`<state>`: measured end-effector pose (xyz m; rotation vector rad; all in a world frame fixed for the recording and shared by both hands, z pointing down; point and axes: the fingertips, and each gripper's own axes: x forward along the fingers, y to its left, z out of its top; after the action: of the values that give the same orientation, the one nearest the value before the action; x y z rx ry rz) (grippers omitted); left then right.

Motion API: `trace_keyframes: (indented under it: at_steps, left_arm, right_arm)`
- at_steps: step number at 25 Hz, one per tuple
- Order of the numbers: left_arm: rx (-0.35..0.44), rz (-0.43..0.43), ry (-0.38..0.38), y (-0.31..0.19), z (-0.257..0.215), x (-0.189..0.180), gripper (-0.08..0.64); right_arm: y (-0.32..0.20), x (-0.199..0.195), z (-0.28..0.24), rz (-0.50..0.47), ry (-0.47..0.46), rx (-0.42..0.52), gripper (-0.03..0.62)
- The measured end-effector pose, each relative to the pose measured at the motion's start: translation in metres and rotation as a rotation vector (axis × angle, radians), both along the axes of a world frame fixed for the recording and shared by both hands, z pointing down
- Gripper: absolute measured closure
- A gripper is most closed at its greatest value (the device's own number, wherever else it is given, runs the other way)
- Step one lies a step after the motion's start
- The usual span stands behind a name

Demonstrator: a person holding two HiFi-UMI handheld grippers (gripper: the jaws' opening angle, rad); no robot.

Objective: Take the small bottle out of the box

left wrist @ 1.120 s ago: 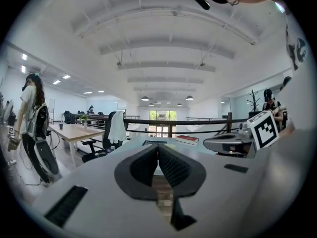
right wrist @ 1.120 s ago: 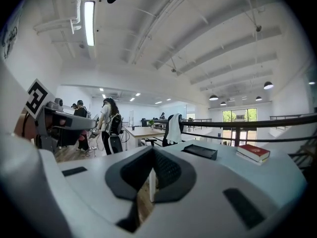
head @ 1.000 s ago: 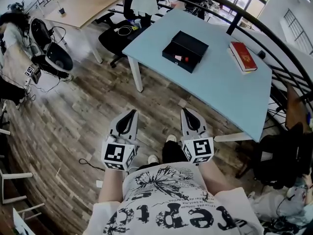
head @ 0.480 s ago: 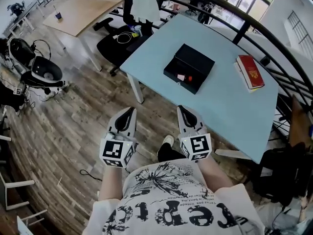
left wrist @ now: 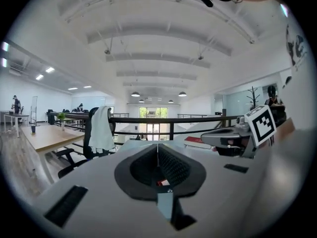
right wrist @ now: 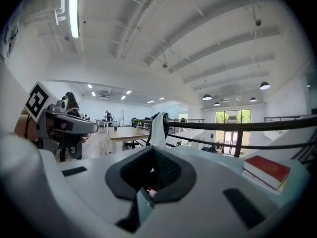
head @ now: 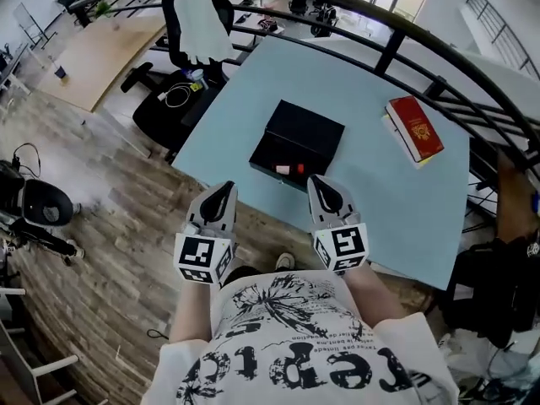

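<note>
A black open box [head: 299,133] lies on the light blue table [head: 380,192], near its front edge. Inside, at the box's near side, lies the small bottle [head: 285,169], red and white. My left gripper [head: 225,191] is held over the floor just short of the table edge, its jaws shut and empty. My right gripper [head: 323,187] hovers at the table edge, just right of the box's near corner, jaws shut with nothing in them. A red speck of the bottle [left wrist: 162,183] shows through the left gripper's [left wrist: 158,150] jaw gap, and the right gripper view [right wrist: 154,155] shows the same.
A red book [head: 415,129] lies on the table to the right of the box. A black railing [head: 396,32] runs behind the table. An office chair draped with a white cloth [head: 196,15] stands at the far left. Wood floor [head: 101,226] spreads to my left.
I have walked up to the table: the box has come much closer and now sits just ahead of both grippers. Both grippers stay shut and side by side.
</note>
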<state>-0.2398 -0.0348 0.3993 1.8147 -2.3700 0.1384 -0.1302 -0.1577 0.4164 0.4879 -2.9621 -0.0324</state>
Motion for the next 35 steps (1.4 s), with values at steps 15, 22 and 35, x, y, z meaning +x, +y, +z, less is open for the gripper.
trace_keyframes:
  at_steps: [15,22,35]
  left_arm:
    - [-0.178,0.41,0.006,-0.146,0.049,-0.045,0.538]
    - [-0.374,0.716,0.004,-0.184,0.111,-0.023,0.538]
    - [-0.825,1.07,-0.087,-0.193,0.228,0.016,0.376]
  right_arm:
    - [-0.084,-0.014,0.024,0.395,0.035,-0.075,0.581]
    - [-0.094,-0.008,0.047,0.586,0.077,-0.141,0.581]
    - [-0.093,0.032,0.074,0.809,0.151,-0.196,0.581]
